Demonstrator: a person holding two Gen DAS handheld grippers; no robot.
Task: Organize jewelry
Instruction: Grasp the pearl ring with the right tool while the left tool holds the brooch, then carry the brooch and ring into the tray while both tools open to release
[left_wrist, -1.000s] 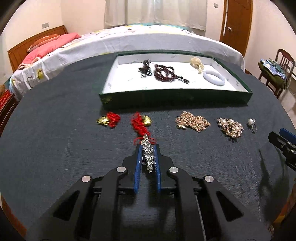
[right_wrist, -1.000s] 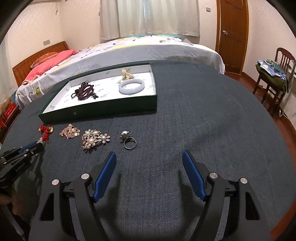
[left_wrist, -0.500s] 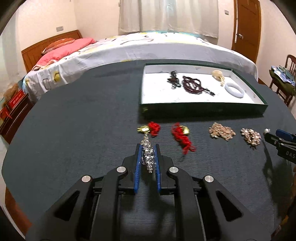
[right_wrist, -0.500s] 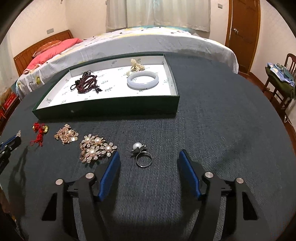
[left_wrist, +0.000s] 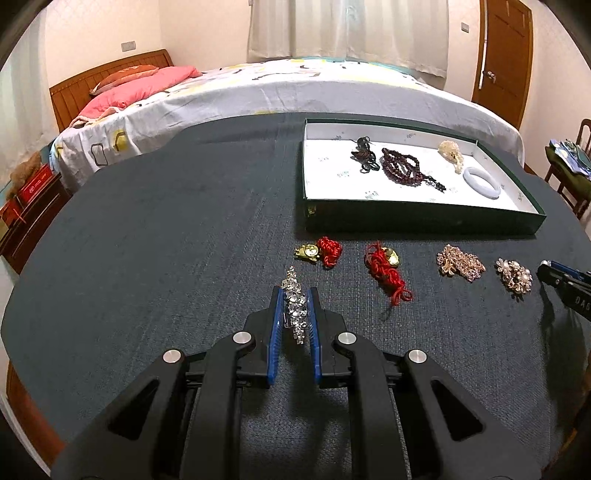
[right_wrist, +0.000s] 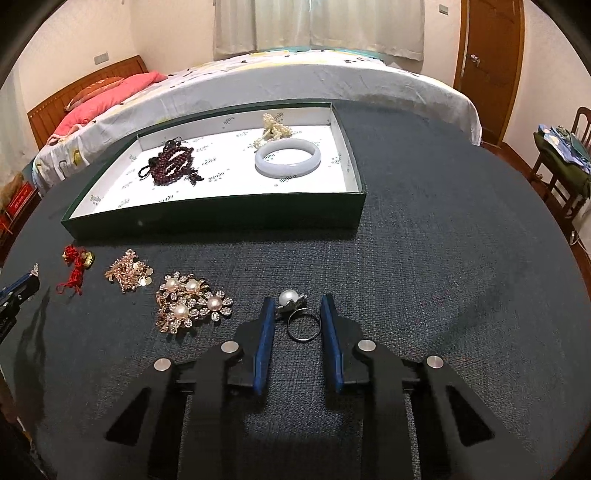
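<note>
My left gripper (left_wrist: 294, 295) is shut on a silver rhinestone piece (left_wrist: 294, 306), held over the dark table left of the row of jewelry. My right gripper (right_wrist: 297, 306) is open, its blue fingers on either side of a pearl ring (right_wrist: 297, 314) lying on the table. A green tray (right_wrist: 214, 219) with a white floor holds a dark red bead bracelet (right_wrist: 173, 162), a white bangle (right_wrist: 287, 161) and a cream pearl piece (right_wrist: 273, 127). It also shows in the left wrist view (left_wrist: 417, 218).
On the table before the tray lie two red-cord gold charms (left_wrist: 319, 251) (left_wrist: 384, 264), a rose-gold brooch (left_wrist: 460, 262) and a pearl flower brooch (right_wrist: 190, 301). A bed (left_wrist: 295, 88) stands behind the table. A chair (right_wrist: 565, 162) with clothes stands at right.
My left gripper has shifted left with the rhinestone piece in it. My right gripper has moved forward and narrowed, so the pearl ring now lies between its fingers.
</note>
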